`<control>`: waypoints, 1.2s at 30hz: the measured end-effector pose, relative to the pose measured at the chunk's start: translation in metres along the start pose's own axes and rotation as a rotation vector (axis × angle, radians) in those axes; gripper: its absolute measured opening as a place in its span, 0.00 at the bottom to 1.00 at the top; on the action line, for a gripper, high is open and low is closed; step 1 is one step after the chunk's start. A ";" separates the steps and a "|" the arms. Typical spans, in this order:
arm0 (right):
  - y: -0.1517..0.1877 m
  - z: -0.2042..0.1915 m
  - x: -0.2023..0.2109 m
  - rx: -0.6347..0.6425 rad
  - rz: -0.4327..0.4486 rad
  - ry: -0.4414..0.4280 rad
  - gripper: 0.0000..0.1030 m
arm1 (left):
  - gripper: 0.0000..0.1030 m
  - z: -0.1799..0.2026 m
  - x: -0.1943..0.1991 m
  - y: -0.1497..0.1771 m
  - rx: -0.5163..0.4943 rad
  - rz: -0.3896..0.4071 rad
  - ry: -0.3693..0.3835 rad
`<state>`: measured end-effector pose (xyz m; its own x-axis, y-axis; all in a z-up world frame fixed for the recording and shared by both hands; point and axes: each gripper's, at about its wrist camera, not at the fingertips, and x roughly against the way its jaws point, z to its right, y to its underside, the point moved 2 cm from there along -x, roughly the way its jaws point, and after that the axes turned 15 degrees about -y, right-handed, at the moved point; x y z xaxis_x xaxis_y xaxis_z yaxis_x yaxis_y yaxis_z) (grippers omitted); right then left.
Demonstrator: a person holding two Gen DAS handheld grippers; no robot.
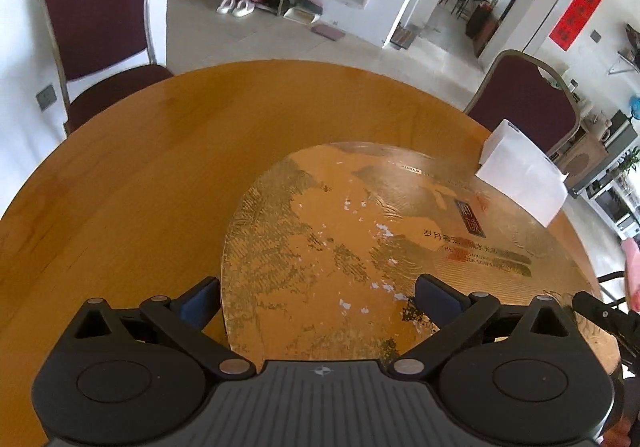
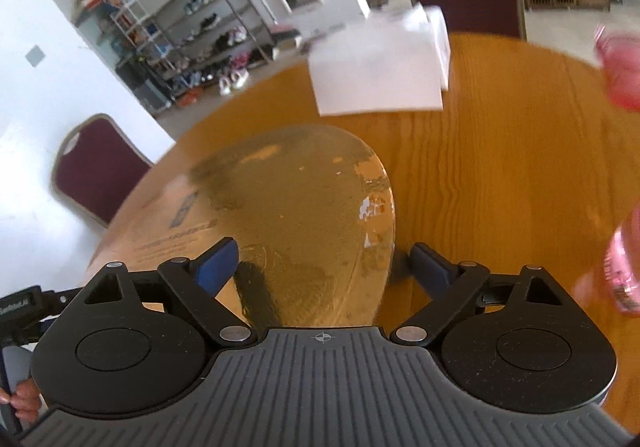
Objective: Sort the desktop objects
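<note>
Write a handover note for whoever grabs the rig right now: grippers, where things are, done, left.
Left gripper: open, nothing between its fingers, above the round glass turntable.
Right gripper: open, also holding nothing, over the turntable's right edge.
Things: white box with a white sheet leaning against it at the far side of the wooden table; two blurred pink objects, one far right, one near right. What they are cannot be told.
Done: cannot tell from these views.
Left: the pink objects and the box still sit apart, nothing in a grip.
</note>
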<state>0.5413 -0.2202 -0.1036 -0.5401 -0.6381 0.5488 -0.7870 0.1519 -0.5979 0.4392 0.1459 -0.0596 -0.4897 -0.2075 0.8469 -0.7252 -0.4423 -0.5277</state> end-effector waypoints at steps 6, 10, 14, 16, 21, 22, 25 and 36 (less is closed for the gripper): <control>0.003 -0.039 0.050 0.105 0.054 0.033 0.90 | 0.98 -0.012 0.034 0.013 0.046 0.003 0.062; 0.011 -0.064 0.092 0.156 0.092 0.050 0.90 | 0.98 -0.022 0.066 0.028 0.064 0.018 0.105; 0.027 -0.094 0.146 0.215 0.140 0.066 0.90 | 0.98 -0.033 0.100 0.046 0.076 0.023 0.166; 0.040 -0.110 0.179 0.237 0.165 0.079 0.90 | 0.98 -0.038 0.118 0.057 0.073 0.021 0.205; 0.078 -0.152 0.267 0.289 0.230 0.148 0.90 | 0.98 -0.037 0.169 0.089 0.037 0.047 0.313; 0.085 -0.160 0.285 0.299 0.243 0.169 0.90 | 0.98 -0.037 0.179 0.096 0.032 0.050 0.337; 0.106 -0.188 0.340 0.333 0.283 0.232 0.90 | 0.98 -0.036 0.204 0.116 0.023 0.045 0.413; 0.189 -0.269 0.483 0.381 0.393 0.393 0.90 | 0.98 -0.042 0.268 0.181 -0.041 0.040 0.571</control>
<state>0.0508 -0.2968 0.2057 -0.8900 -0.2567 0.3769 -0.3885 -0.0060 -0.9214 0.1566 0.0468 0.0697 -0.6923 0.2859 0.6625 -0.7137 -0.4069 -0.5702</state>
